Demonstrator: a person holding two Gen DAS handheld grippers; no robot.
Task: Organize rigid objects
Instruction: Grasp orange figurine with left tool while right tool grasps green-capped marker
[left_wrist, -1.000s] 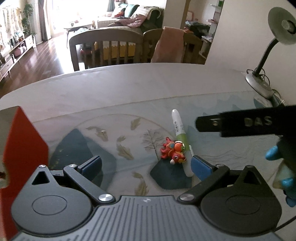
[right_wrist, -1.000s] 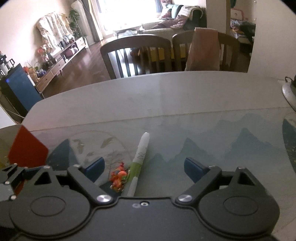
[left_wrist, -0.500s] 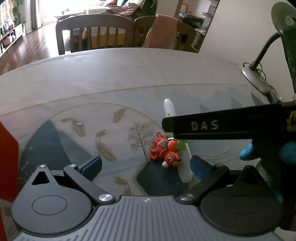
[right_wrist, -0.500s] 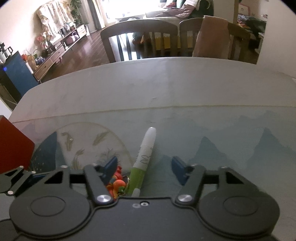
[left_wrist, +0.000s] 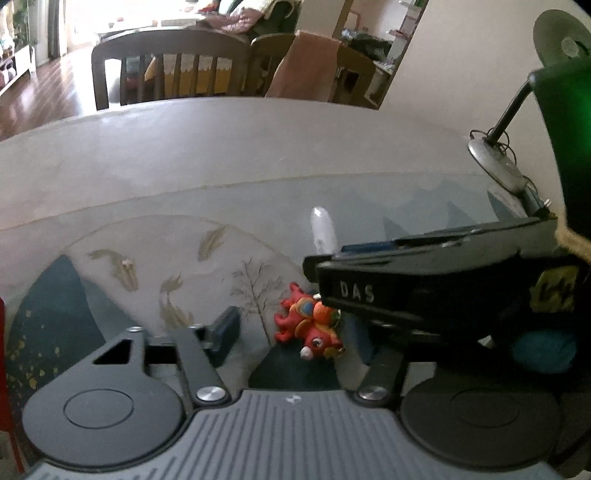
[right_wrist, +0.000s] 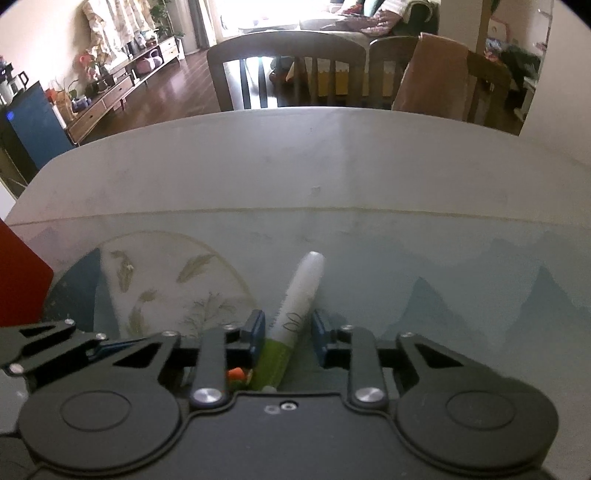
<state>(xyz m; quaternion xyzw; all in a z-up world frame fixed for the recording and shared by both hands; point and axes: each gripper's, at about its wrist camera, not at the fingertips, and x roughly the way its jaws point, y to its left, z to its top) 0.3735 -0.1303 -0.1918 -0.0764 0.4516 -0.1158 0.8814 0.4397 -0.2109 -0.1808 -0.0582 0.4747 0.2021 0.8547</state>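
A white and green marker (right_wrist: 295, 317) lies on the table mat, pointing away; its white cap end also shows in the left wrist view (left_wrist: 323, 230). My right gripper (right_wrist: 288, 334) straddles the marker, its blue pads close on either side, a small gap still showing. A small red and orange toy figure (left_wrist: 308, 323) lies just left of the marker. My left gripper (left_wrist: 291, 334) is open around the toy, low over the mat. The right gripper's black body (left_wrist: 424, 280) crosses above the left gripper's right finger and hides it.
A red box (right_wrist: 22, 284) stands at the left edge of the mat. A desk lamp (left_wrist: 498, 162) stands at the far right by the wall. Chairs stand behind the table's far edge.
My right gripper moved forward over the marker and narrowed its jaws around it. My left gripper moved toward the toy and narrowed somewhat.
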